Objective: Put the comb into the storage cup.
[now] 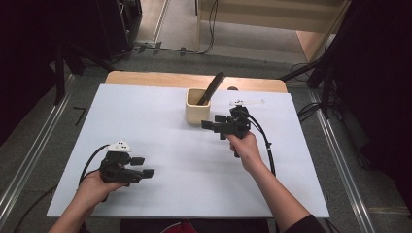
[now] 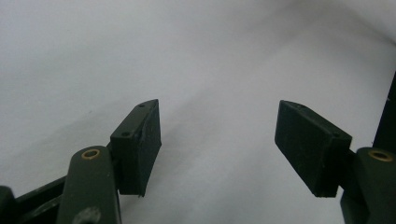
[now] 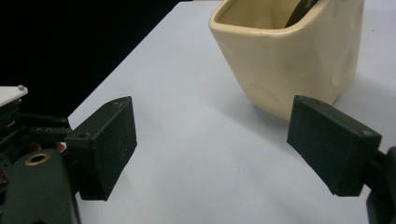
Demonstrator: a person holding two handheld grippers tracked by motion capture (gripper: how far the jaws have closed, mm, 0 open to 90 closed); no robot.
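A cream square cup [image 1: 198, 112] stands toward the back of the white table [image 1: 160, 145], with a dark utensil [image 1: 211, 88] leaning out of it. My right gripper [image 1: 214, 130] is just right of the cup, pointing left, open and holding nothing. In the right gripper view its jaws [image 3: 212, 144] stand wide apart, with the cup [image 3: 289, 56] close ahead on the right and the utensil [image 3: 301, 10] inside it. My left gripper [image 1: 144, 166] rests near the front left, open and empty. Between its jaws [image 2: 217, 140] lies bare white table.
A wooden tabletop edge [image 1: 194, 77] shows behind the white sheet. Metal rails run along both sides on the floor, and cables and stand legs [image 1: 311, 73] lie behind the table. Bare white surface spreads between the two grippers.
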